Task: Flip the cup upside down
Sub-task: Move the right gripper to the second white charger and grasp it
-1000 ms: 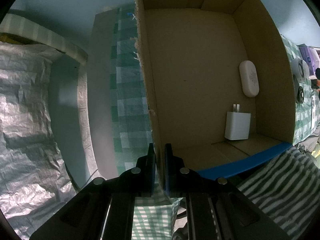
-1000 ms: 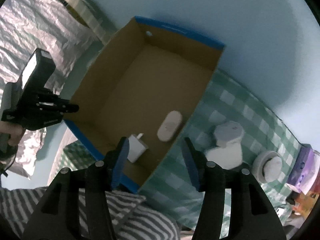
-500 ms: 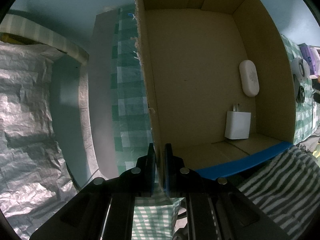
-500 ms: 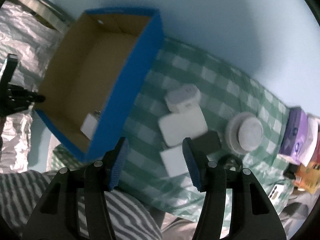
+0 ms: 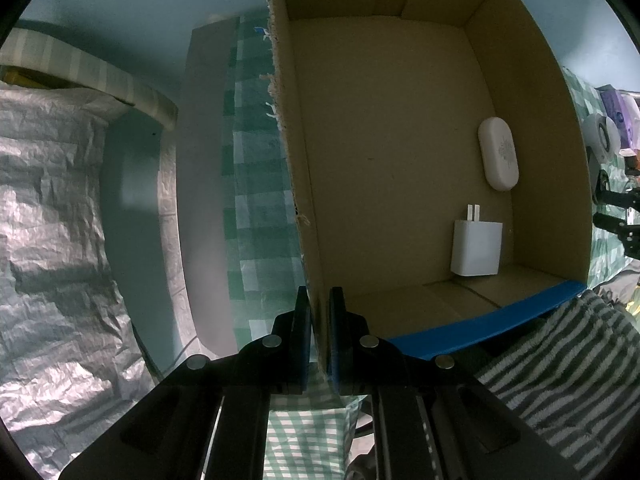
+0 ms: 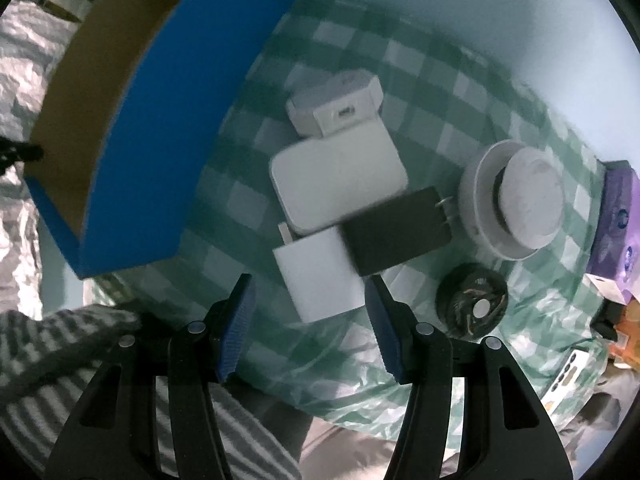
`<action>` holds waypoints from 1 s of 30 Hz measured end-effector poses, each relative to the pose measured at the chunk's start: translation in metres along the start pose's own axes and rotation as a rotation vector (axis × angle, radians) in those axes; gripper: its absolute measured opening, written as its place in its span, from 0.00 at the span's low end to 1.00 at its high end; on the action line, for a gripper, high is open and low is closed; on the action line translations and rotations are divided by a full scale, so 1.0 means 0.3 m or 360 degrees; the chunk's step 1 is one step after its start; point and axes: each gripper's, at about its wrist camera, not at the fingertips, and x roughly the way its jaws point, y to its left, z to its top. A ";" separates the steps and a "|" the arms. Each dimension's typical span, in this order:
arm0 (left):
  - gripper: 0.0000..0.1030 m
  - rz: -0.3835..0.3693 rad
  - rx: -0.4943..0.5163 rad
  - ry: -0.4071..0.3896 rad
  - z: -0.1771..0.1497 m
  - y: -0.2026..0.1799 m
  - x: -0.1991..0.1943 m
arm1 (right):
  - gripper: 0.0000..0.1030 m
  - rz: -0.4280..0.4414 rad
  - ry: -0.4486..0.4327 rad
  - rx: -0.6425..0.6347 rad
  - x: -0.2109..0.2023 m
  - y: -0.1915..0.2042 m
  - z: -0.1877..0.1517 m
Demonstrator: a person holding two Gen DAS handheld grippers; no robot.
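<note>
A white cup (image 6: 532, 204) stands on a white saucer (image 6: 476, 208) on the green checked tablecloth, at the right of the right wrist view; its rounded top faces me and I cannot tell which way up it is. My right gripper (image 6: 308, 286) is open and hovers over a white square adapter (image 6: 320, 276), well left of the cup and apart from it. My left gripper (image 5: 319, 312) is shut on the near left wall of a blue cardboard box (image 5: 296, 160). That box (image 6: 192, 100) fills the upper left of the right wrist view.
Inside the box lie a white plug charger (image 5: 476, 248) and a white oval case (image 5: 498, 154). Between box and cup sit a white flat pack (image 6: 340, 184), a black adapter (image 6: 396, 236) and a white angular device (image 6: 336, 100). A black round object (image 6: 472, 304) lies below the saucer.
My right gripper has swung right, from above the open box to over the adapters on the cloth, still open. The left gripper keeps its hold on the box wall.
</note>
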 end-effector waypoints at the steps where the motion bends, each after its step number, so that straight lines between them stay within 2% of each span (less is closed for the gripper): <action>1: 0.07 0.0000 -0.0002 0.0000 -0.001 0.001 0.000 | 0.55 0.0000 0.0009 -0.0005 0.012 0.001 0.000; 13: 0.07 0.0004 -0.0007 0.0002 -0.007 0.002 0.000 | 0.58 -0.0061 0.0108 -0.0073 0.124 0.014 0.018; 20: 0.07 0.0002 -0.0009 0.0004 -0.004 0.003 0.001 | 0.56 -0.0027 0.0155 0.0040 0.152 0.015 0.033; 25: 0.07 0.0000 -0.0009 0.0002 -0.003 0.004 0.003 | 0.54 0.0099 0.0209 0.0207 0.172 0.025 0.034; 30: 0.07 0.0000 0.0000 0.0004 -0.003 -0.002 0.003 | 0.54 0.0037 0.0185 0.0207 0.183 0.054 0.045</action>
